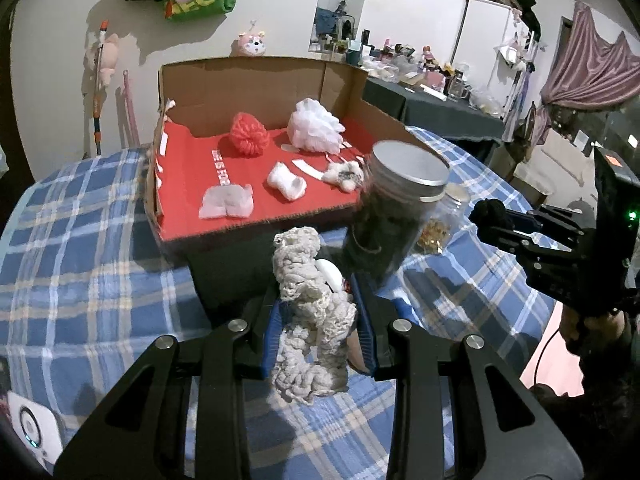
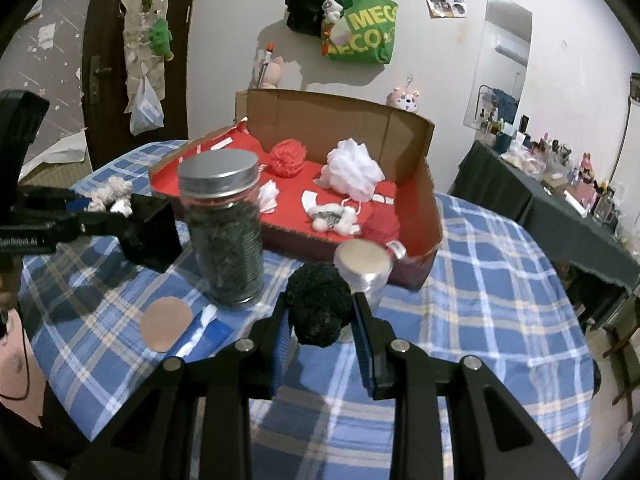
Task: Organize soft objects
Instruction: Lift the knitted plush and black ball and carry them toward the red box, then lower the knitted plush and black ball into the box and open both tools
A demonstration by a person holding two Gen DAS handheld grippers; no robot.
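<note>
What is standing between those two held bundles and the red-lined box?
The tall jar of dark stuff stands on the cloth before the box, close ahead of the white knit bundle. A shorter jar sits just beyond the black bundle, against the box's front.

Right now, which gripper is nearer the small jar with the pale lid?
Right. The right gripper, holding black yarn, sits directly before the small jar; the left gripper is beyond the tall jar.
</note>
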